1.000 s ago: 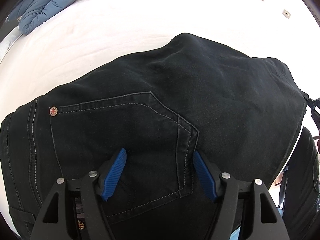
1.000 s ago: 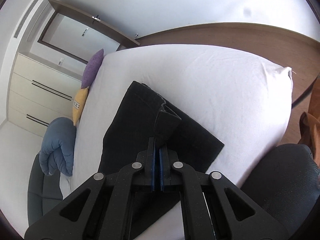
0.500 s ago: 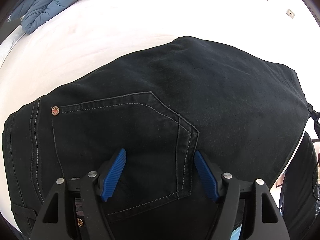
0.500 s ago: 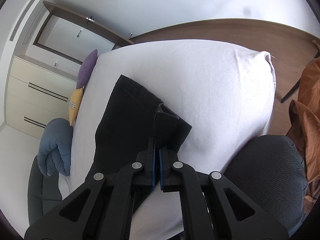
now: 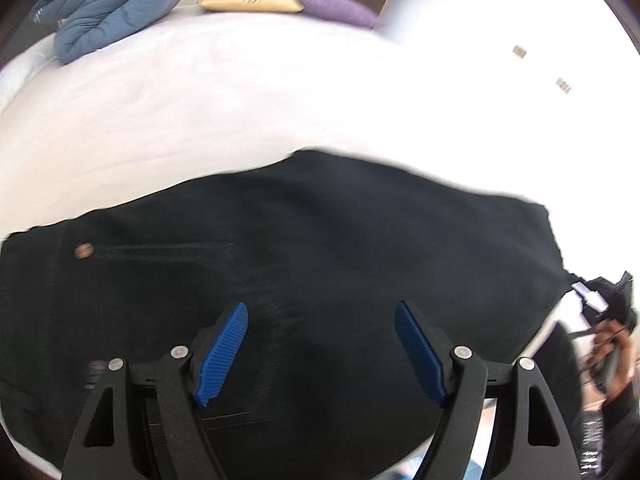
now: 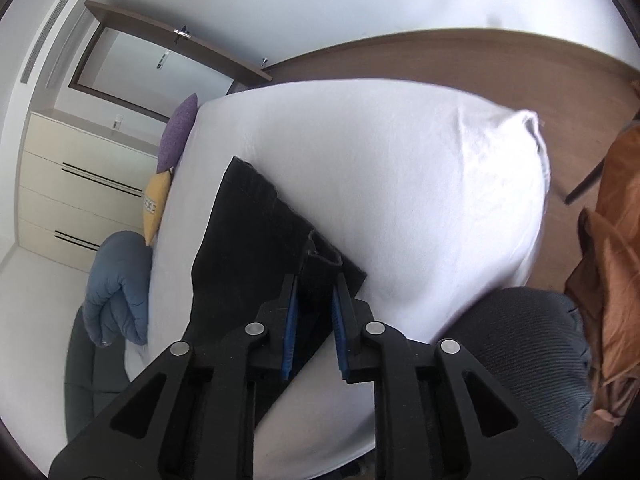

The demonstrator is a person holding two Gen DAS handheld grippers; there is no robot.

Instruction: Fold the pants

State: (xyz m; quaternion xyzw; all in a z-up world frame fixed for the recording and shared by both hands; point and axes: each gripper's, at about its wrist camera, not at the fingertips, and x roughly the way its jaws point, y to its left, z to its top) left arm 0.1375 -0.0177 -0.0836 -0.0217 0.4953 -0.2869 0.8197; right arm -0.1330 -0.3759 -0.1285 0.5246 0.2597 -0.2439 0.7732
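The black pants [image 5: 320, 264] lie folded on the white bed [image 5: 240, 100], filling the lower half of the left wrist view, which is blurred. My left gripper [image 5: 322, 348] is open just above the pants, its blue pads wide apart and holding nothing. In the right wrist view the pants [image 6: 240, 240] run as a dark strip along the bed's near edge. My right gripper [image 6: 314, 312] has its pads parted, with a raised fold of the hem end between them; I cannot tell whether the pads touch it.
A rolled blue duvet [image 5: 108, 4], a yellow pillow [image 5: 248, 0] and a purple pillow [image 5: 340, 10] lie at the head of the bed. A grey office chair [image 6: 532, 352] stands by the bed's near edge. Brown cloth [image 6: 612, 260] hangs at right. White drawers [image 6: 72, 192] stand beyond.
My right gripper has opened from shut on the hem fold. The left gripper has pulled back and tilted, so more of the bed shows and the view is blurred.
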